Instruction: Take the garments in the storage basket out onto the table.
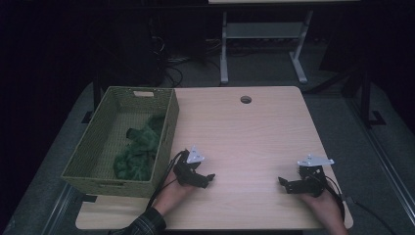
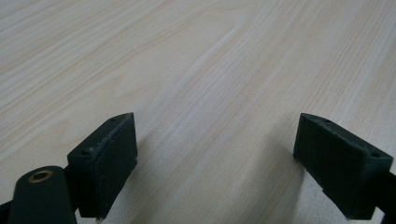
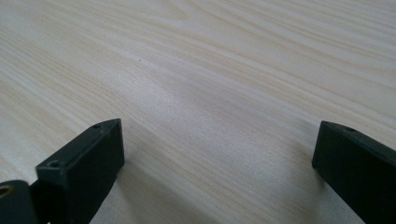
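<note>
A woven green basket (image 1: 93, 142) stands on the left part of the light wooden table (image 1: 244, 132), with a dark green cloth (image 1: 139, 152) bunched inside it. My left gripper (image 1: 208, 178) rests low near the table's front edge, just right of the basket, pointing right. In its own view the left gripper (image 2: 217, 149) is open, with bare wood between the jaws. My right gripper (image 1: 283, 182) sits near the front right, pointing left. Its own view shows the right gripper (image 3: 217, 158) open as well, with nothing between the jaws.
A round cable hole (image 1: 245, 99) lies near the table's far edge. Beyond the table stand a white desk frame (image 1: 259, 44) and tangled cables (image 1: 171, 63) on a dark floor. Bare wood stretches between the two grippers.
</note>
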`<state>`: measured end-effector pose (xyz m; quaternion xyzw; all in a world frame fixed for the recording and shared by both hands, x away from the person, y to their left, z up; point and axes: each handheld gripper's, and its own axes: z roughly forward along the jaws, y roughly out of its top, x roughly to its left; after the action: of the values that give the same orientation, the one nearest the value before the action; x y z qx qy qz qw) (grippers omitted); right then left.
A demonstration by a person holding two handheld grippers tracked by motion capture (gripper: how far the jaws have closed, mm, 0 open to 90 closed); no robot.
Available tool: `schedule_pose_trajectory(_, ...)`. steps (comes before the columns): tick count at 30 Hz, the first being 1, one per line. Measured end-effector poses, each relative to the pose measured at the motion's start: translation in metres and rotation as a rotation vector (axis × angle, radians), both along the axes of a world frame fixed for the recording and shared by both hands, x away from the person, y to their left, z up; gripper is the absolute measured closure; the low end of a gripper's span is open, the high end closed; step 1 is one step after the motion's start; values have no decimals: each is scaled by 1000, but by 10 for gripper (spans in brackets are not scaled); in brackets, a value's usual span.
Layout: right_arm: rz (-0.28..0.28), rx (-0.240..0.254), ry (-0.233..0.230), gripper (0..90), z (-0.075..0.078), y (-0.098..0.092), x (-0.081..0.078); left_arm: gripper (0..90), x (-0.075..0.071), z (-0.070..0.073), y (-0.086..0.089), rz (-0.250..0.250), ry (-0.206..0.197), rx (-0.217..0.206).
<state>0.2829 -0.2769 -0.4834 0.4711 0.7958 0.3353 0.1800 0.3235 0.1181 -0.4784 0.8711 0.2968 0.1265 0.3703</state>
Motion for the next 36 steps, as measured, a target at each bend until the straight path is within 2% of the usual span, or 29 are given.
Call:
schedule_pose_trajectory(7, 0, 0, 0, 21, 0, 0, 0, 125, 0, 0, 0, -7, 0, -1)
schedule_pose_trajectory(16, 0, 0, 0, 21, 0, 0, 0, 129, 2, 5, 0, -43, 28, 39)
schedule_pose_trajectory(21, -1, 0, 0, 21, 0, 0, 0, 131, 2, 6, 0, -45, 51, 33)
schedule_pose_trajectory(25, 0, 0, 0, 21, 0, 0, 0, 132, 3, 10, -1, -57, 45, 50)
schedule_pose_trajectory(36, 5, -1, 0, 21, 0, 0, 0, 135, 1, 22, 0, -74, 34, 38)
